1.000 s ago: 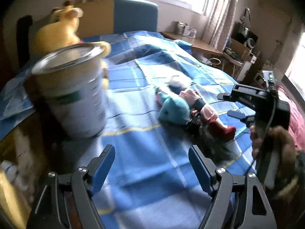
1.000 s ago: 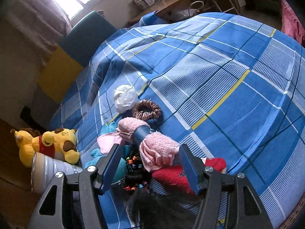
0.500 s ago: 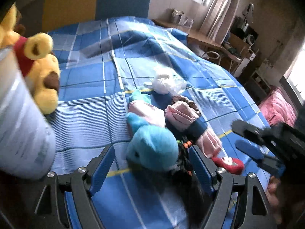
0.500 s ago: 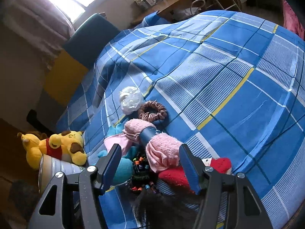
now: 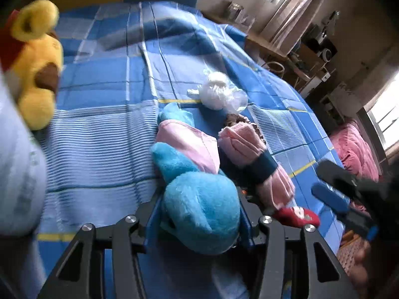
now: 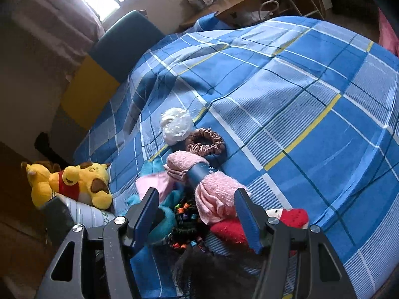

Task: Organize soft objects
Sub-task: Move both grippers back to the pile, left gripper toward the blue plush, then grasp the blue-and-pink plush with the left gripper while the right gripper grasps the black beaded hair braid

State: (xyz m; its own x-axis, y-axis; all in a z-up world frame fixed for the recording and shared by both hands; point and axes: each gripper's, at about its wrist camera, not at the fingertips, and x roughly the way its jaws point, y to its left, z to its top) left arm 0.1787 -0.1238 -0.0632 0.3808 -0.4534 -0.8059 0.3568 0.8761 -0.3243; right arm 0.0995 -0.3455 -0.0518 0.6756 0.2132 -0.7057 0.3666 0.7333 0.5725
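My left gripper (image 5: 199,211) is closing on the blue plush toy (image 5: 199,211); its head fills the gap between the jaws and both pads sit against its fur. Just ahead of that gripper the toy's pink fabric part (image 5: 189,144) lies against a rolled pink towel (image 5: 251,154) with a dark band, and a red plush piece (image 5: 296,216) lies just right of the fingertips. Farther ahead sit a white crumpled bag (image 5: 219,92) and, to the far left, a yellow bear (image 5: 35,69) beside a pale can (image 5: 20,179) that crowds that side.

My right gripper (image 6: 197,211) hangs half open over the same heap, holding nothing. Between its fingers I see the towel end and beaded dark hair (image 6: 187,214). A brown scrunchie (image 6: 205,142) lies ahead, all on the blue checked bedspread (image 6: 299,104).
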